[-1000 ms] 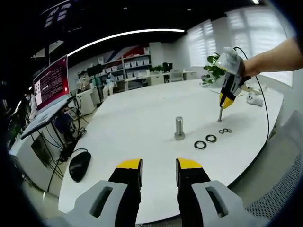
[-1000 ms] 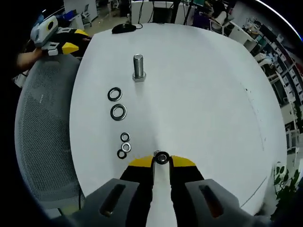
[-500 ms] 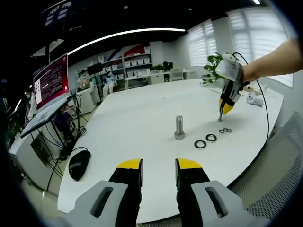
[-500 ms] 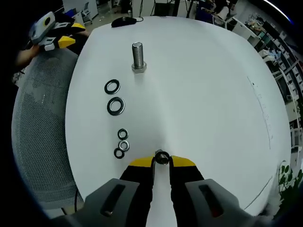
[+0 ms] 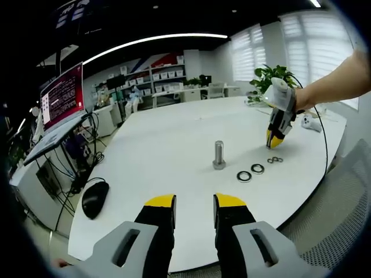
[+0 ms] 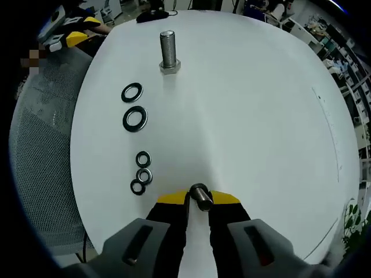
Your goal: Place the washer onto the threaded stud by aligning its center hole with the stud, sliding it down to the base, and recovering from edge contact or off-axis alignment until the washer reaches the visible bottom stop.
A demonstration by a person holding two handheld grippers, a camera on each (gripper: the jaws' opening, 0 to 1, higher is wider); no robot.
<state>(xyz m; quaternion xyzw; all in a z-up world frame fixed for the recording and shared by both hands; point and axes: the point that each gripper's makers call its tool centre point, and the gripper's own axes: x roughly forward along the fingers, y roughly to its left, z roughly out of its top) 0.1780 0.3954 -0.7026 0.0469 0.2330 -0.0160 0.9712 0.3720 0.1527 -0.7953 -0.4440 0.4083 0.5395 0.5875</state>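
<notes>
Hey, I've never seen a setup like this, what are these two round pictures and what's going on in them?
A person holds a two-jaw hand-held gripper in each hand, each carrying a fisheye camera looking along its jaws. In the left gripper view, the left hand-held gripper is open over the near edge of a white table. The right gripper view looks down along the right hand-held gripper, shut on a small bolt. On the table stand a large upright threaded stud, two large washers and three small washers. A computer mouse lies at the table's edge.
</notes>
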